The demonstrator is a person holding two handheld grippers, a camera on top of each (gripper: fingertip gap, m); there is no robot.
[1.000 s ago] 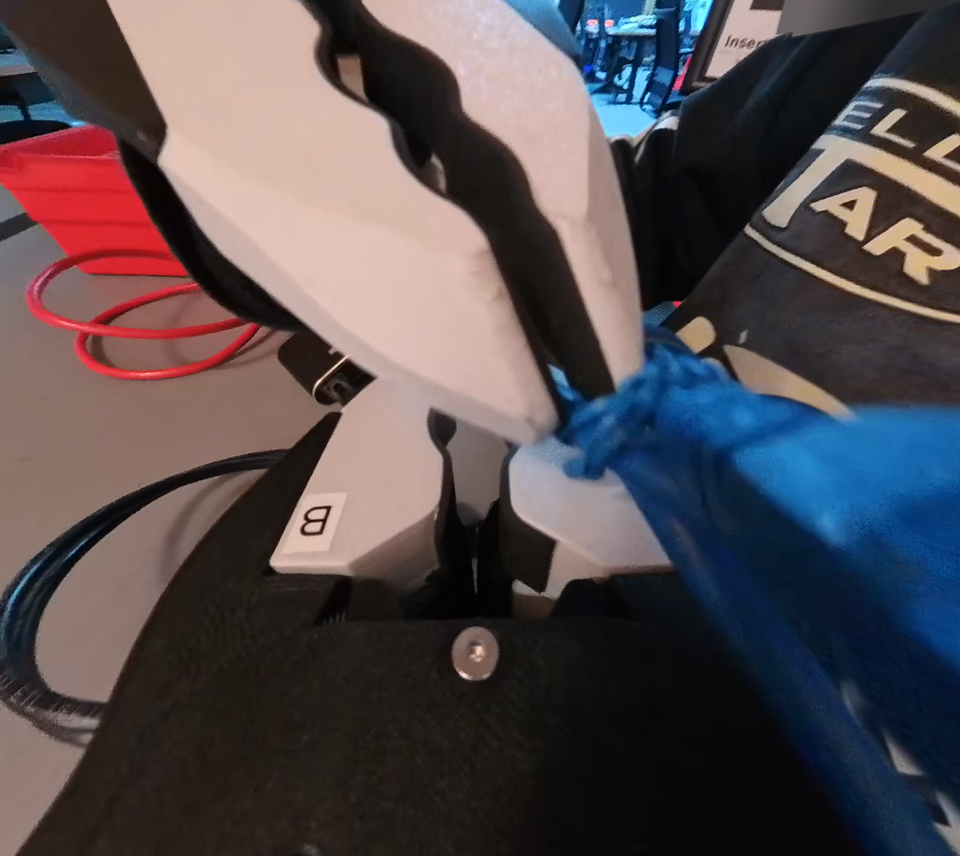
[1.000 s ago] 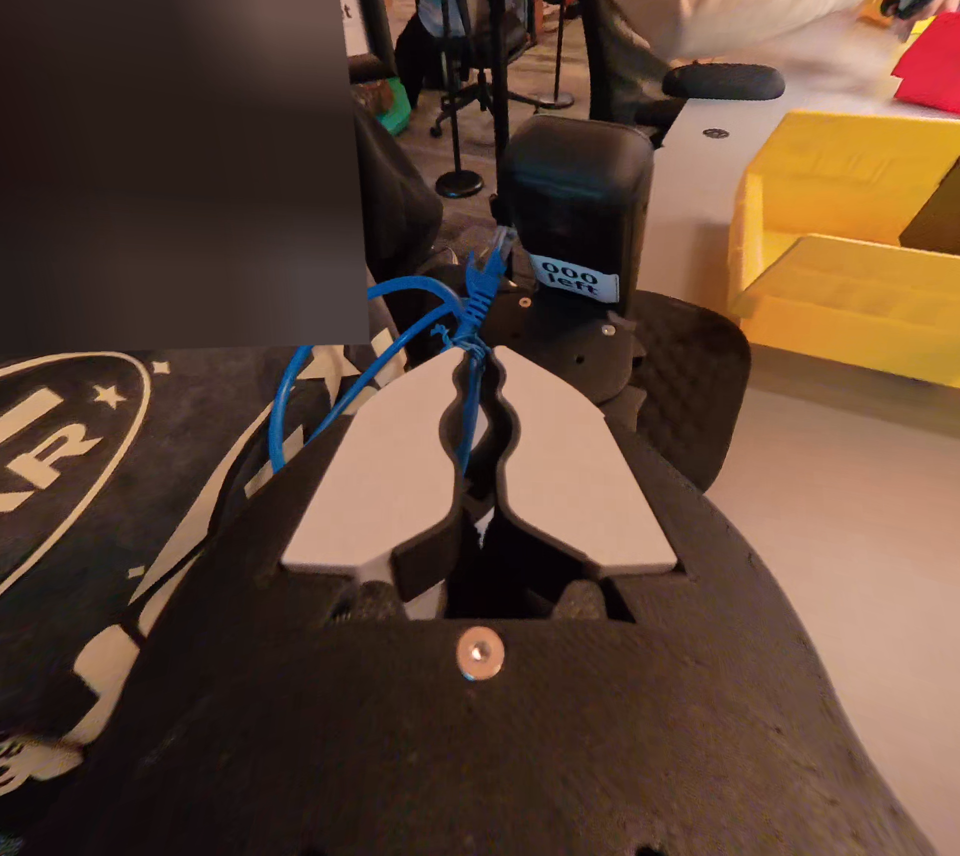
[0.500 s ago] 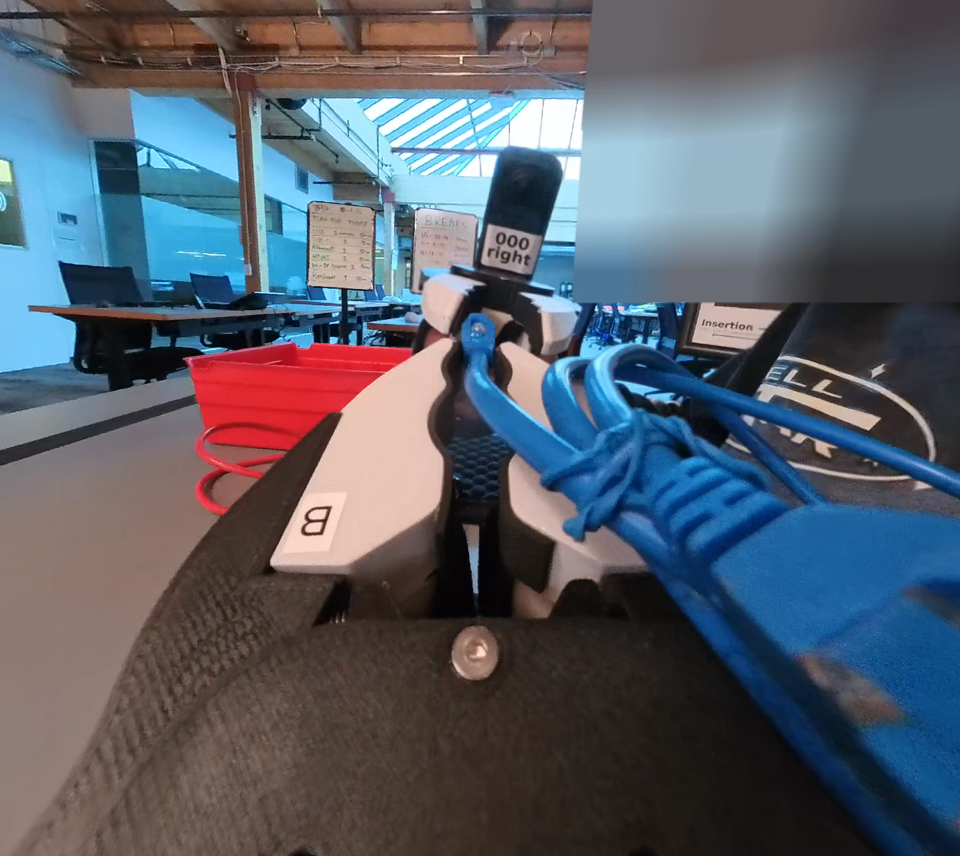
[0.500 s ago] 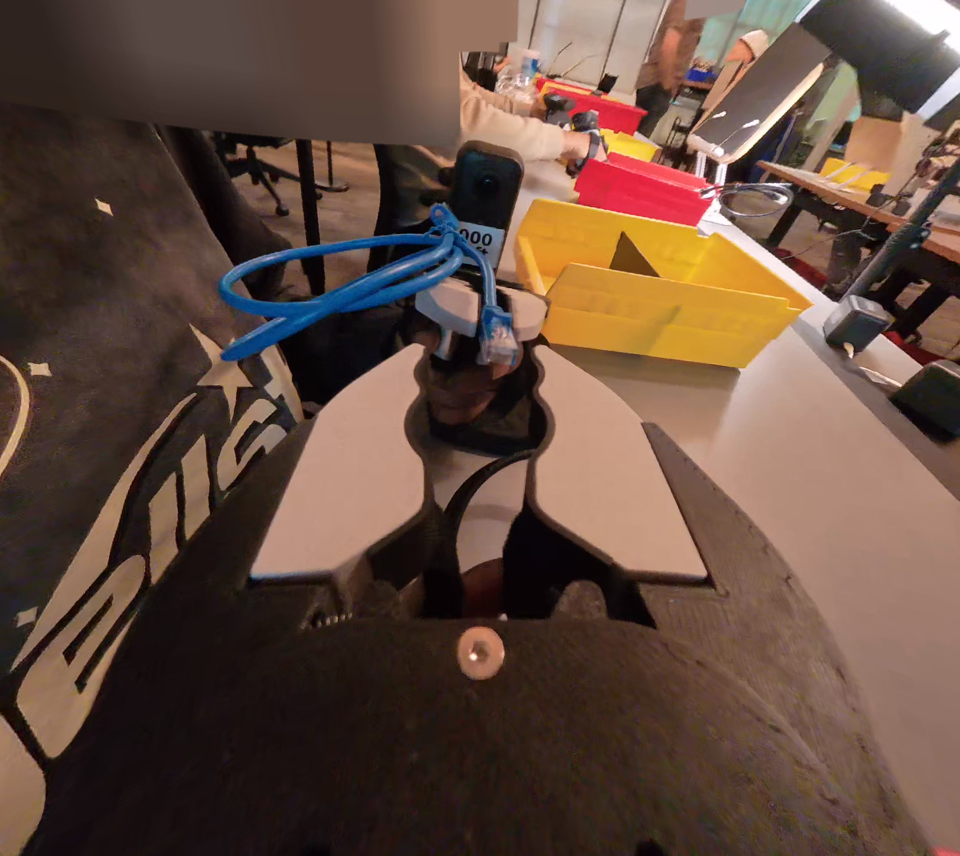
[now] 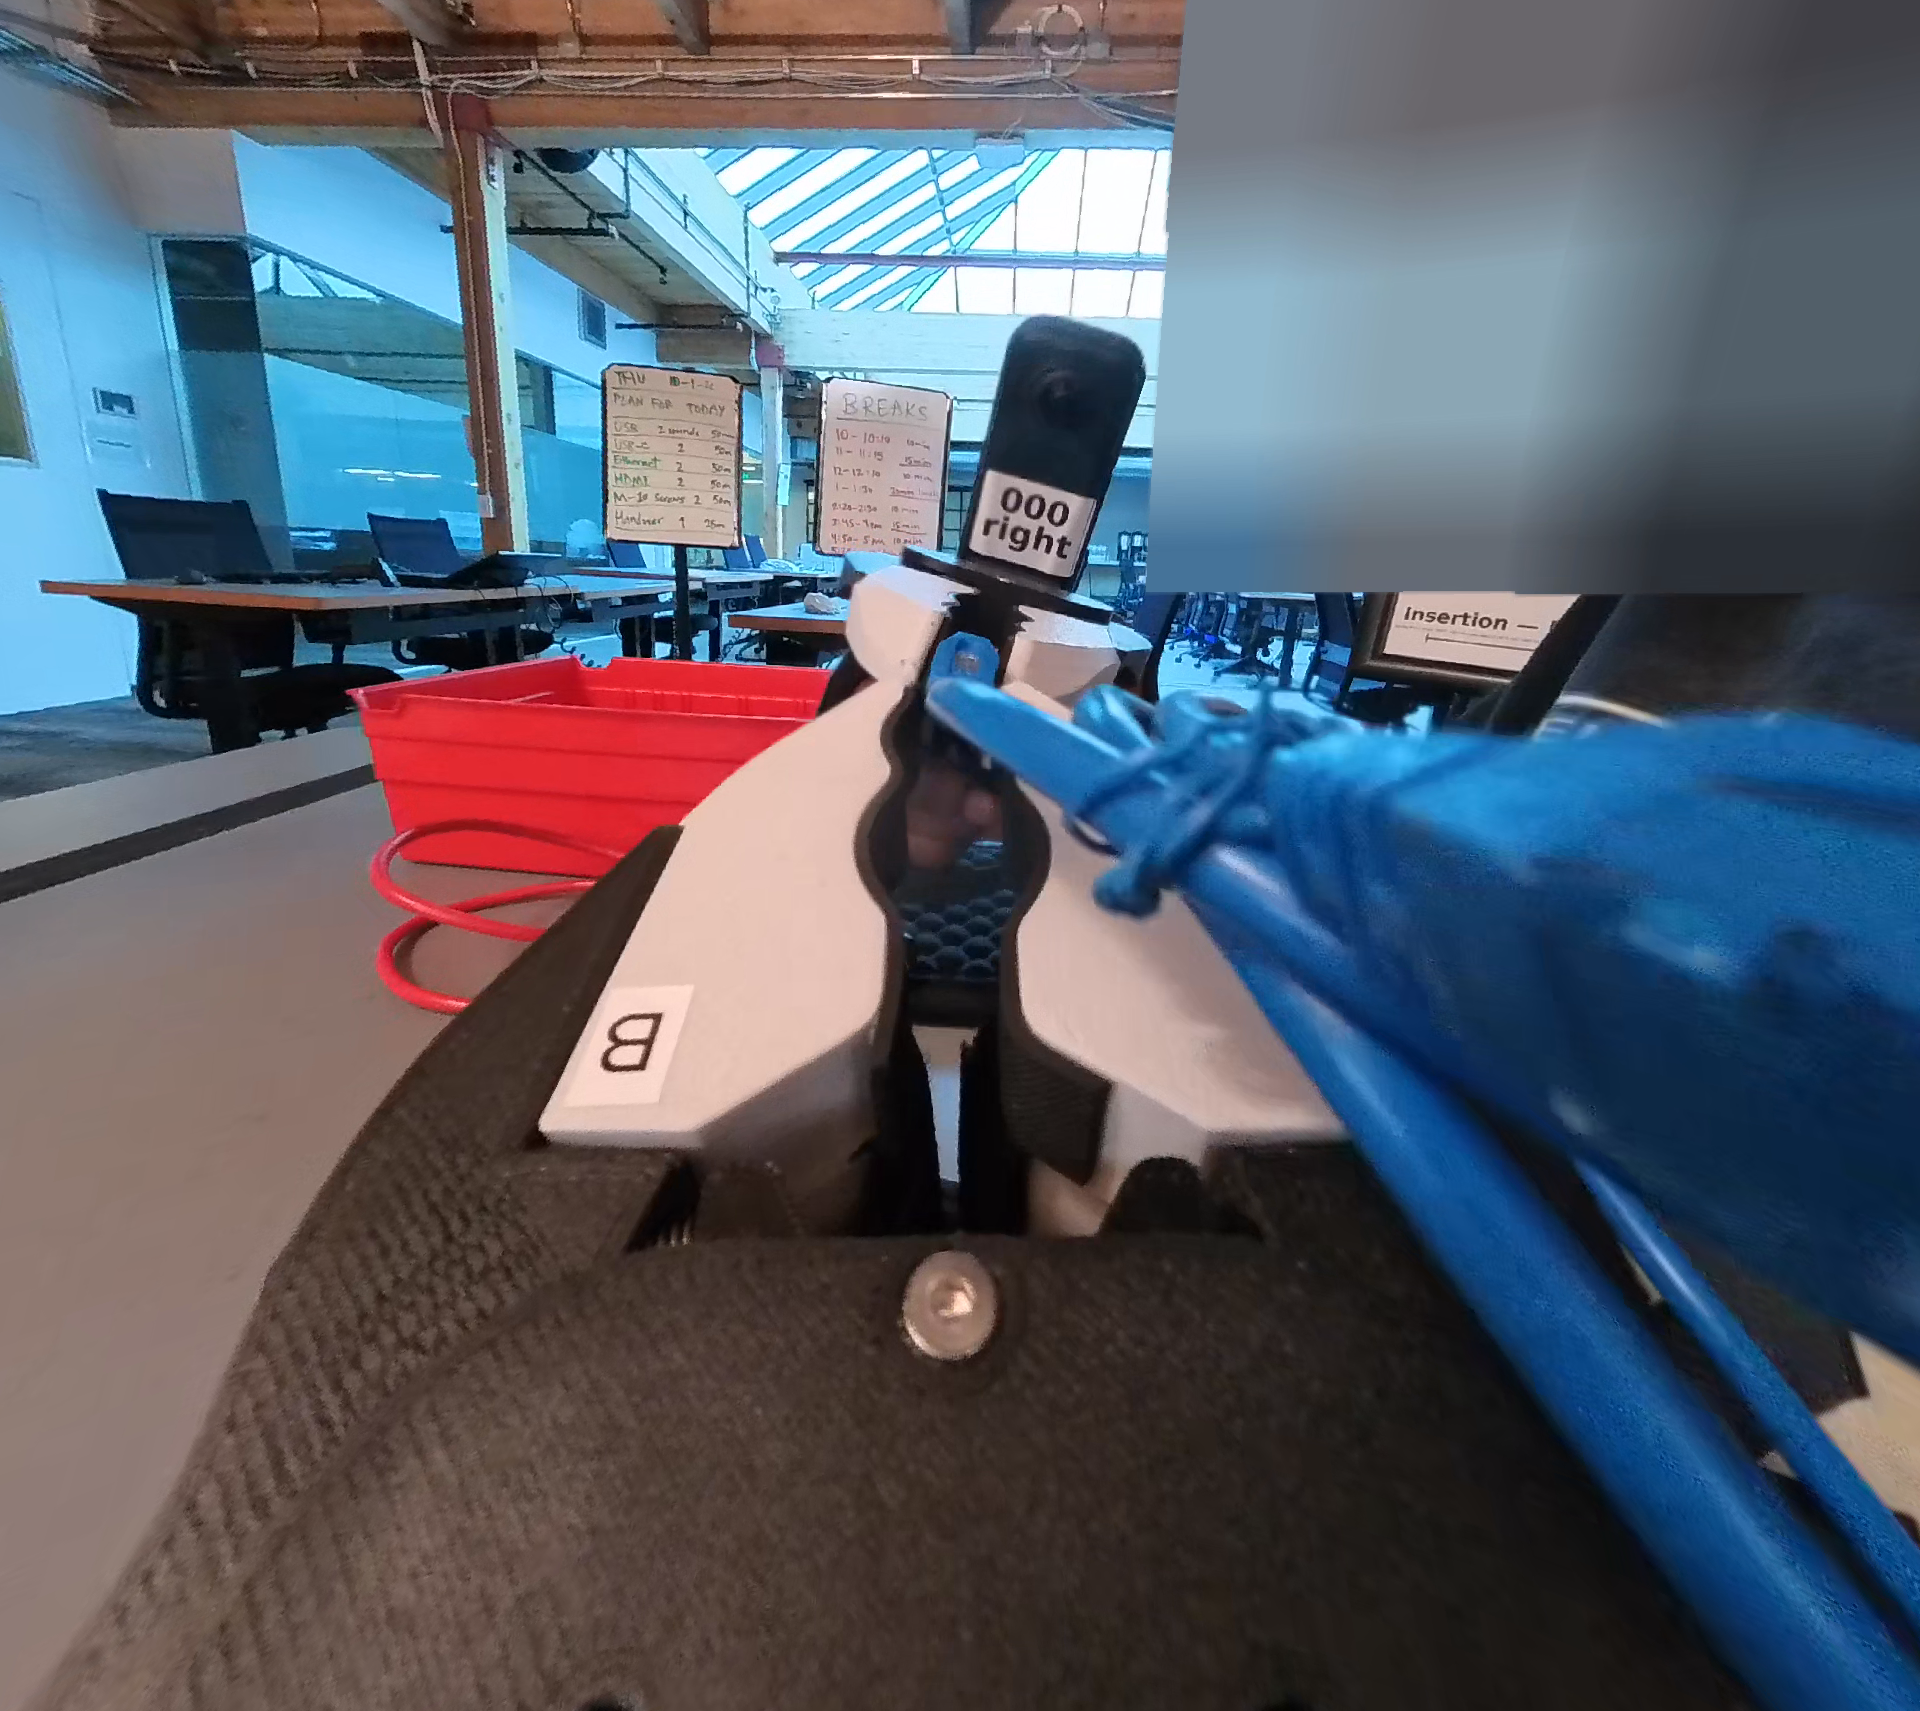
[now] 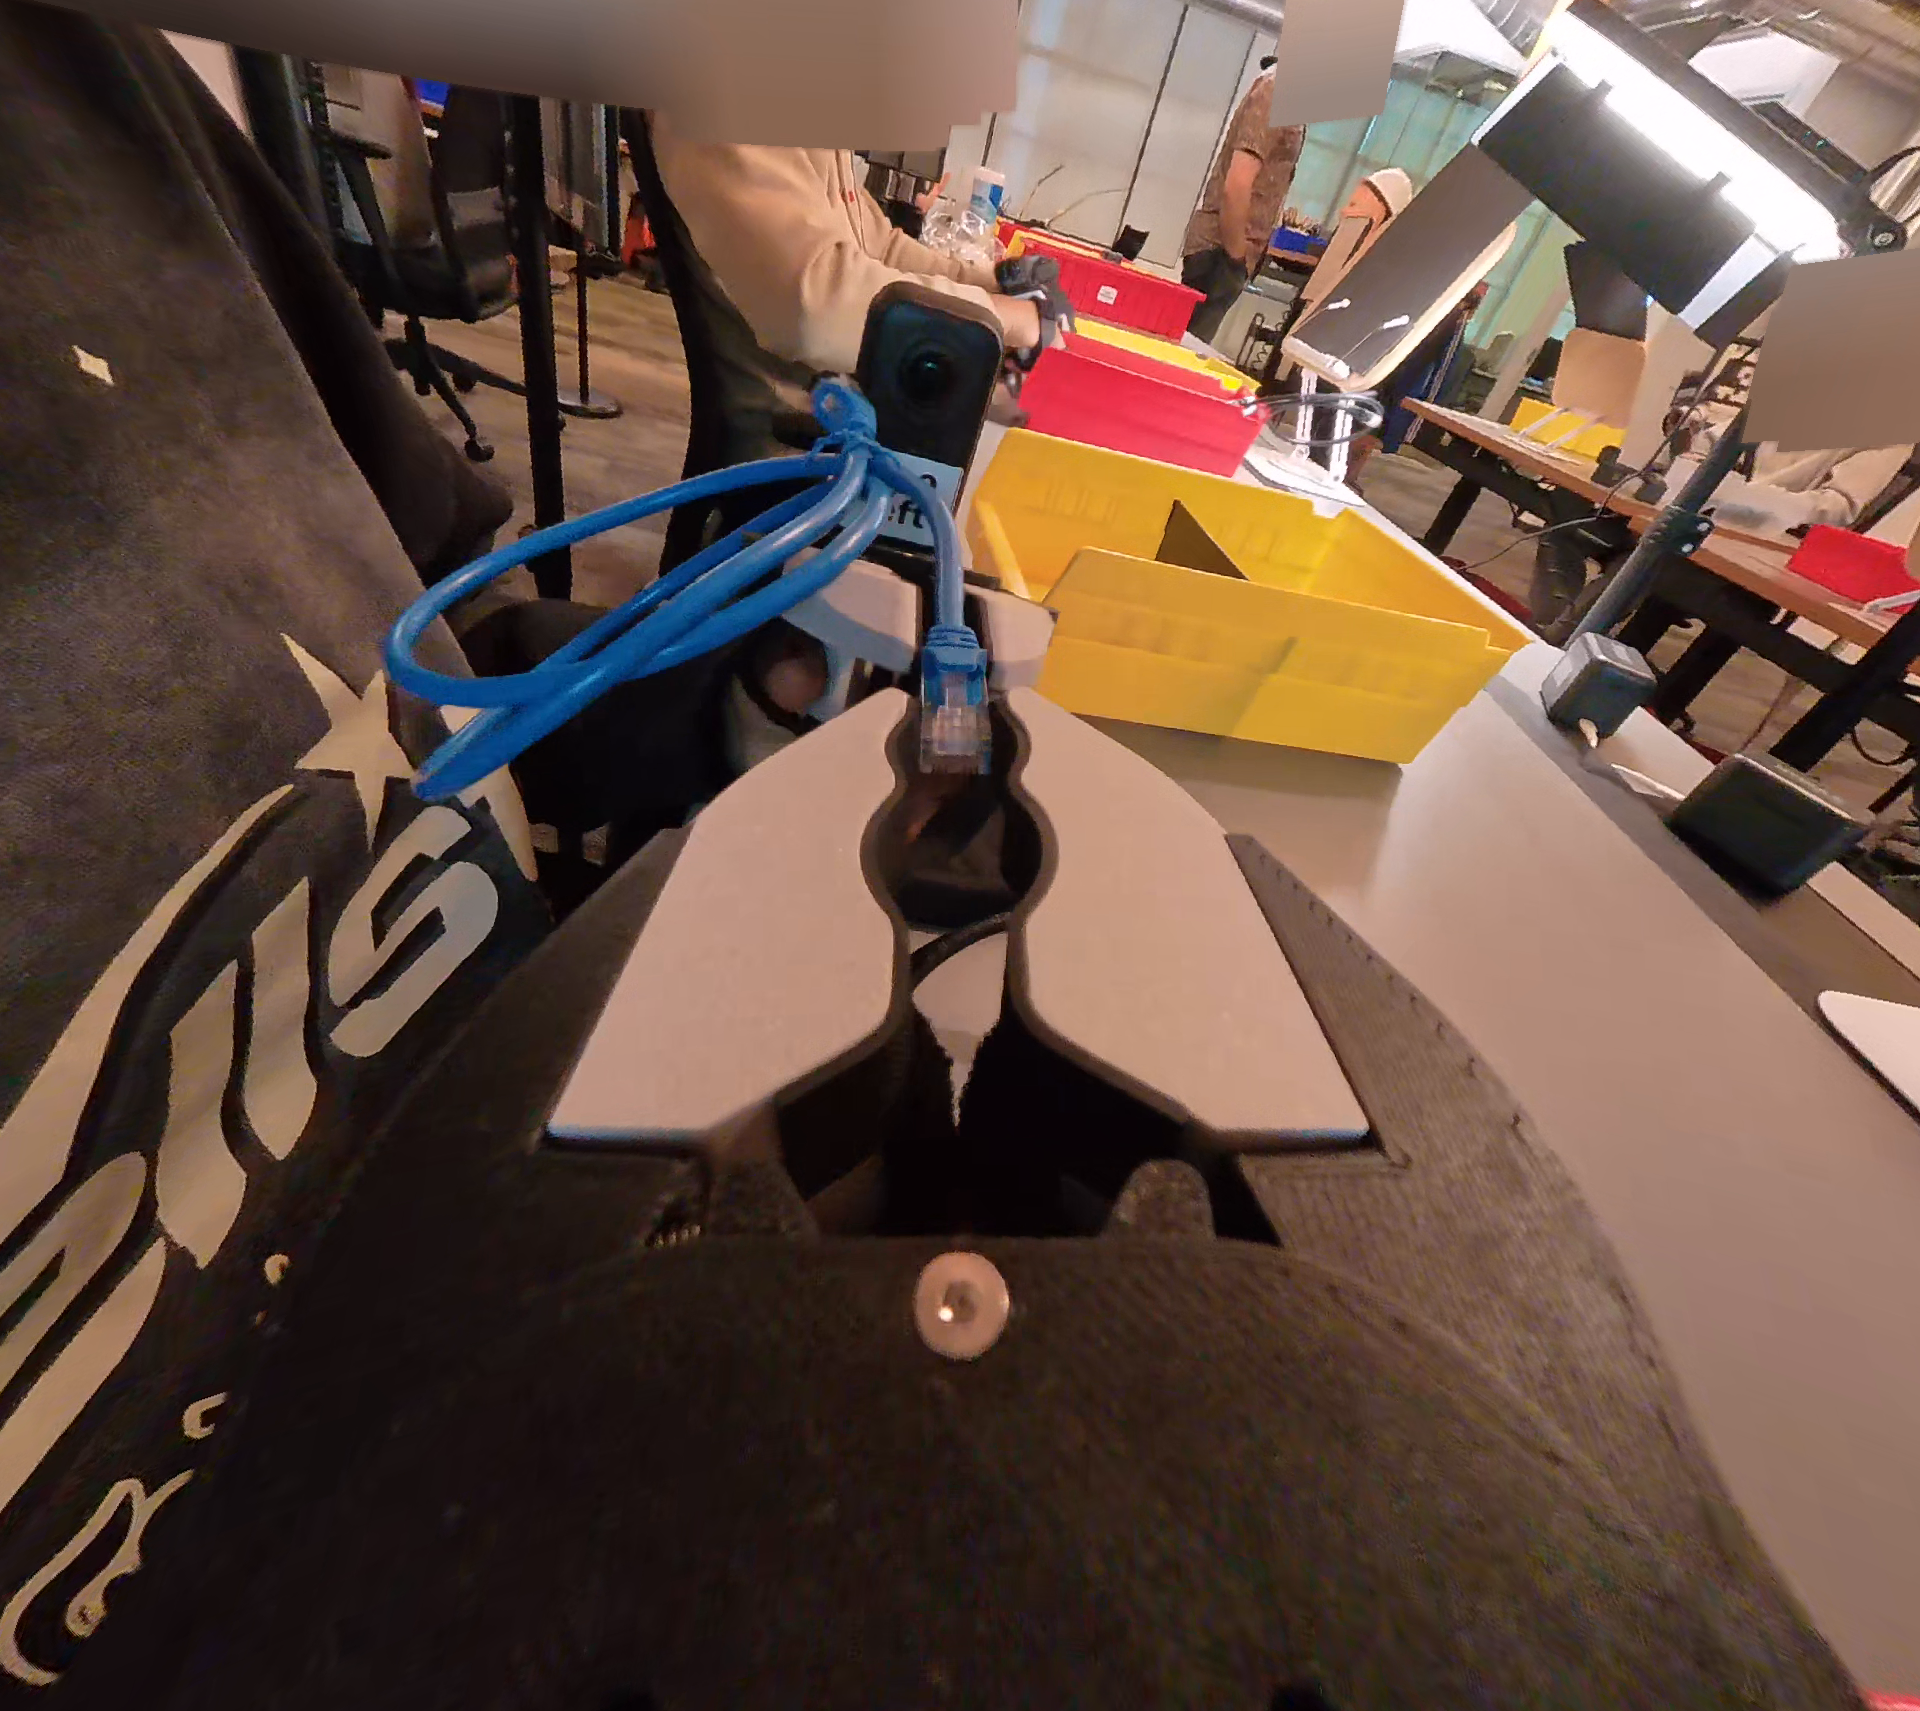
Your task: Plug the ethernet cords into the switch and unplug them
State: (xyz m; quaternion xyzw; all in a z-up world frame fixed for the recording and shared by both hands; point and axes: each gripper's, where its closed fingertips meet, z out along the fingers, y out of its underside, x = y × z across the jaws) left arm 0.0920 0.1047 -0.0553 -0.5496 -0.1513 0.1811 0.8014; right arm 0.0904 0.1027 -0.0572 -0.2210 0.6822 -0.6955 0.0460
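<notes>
A coiled blue ethernet cord [image 6: 644, 612] hangs in the air between my two grippers. My left gripper [image 5: 940, 705] is shut on the cord near its tied bundle. It also shows in the right wrist view [image 6: 935, 612] with the coil draped to its left. One blue plug [image 6: 951, 716] hangs down between the tips of my right gripper [image 6: 954, 705], whose jaws have closed in on it. The right gripper faces me in the left wrist view [image 5: 971, 638]. The cord's other plug [image 5: 1610, 913] is a blurred blue mass close to the left camera. I cannot pick out the switch.
A red bin [image 5: 582, 747] and a red cable loop [image 5: 447, 923] lie on the grey table [image 5: 156, 1090]. A yellow bin [image 6: 1247, 622] and two small dark boxes [image 6: 1766, 820] are on the table's right side. A person in a dark printed shirt [image 6: 208, 570] is close at the left. The tips of both grippers are at nearly the same place.
A second ago the right gripper held the cord, then let go as the left took it. Since half a second ago the right jaws have narrowed around the hanging plug.
</notes>
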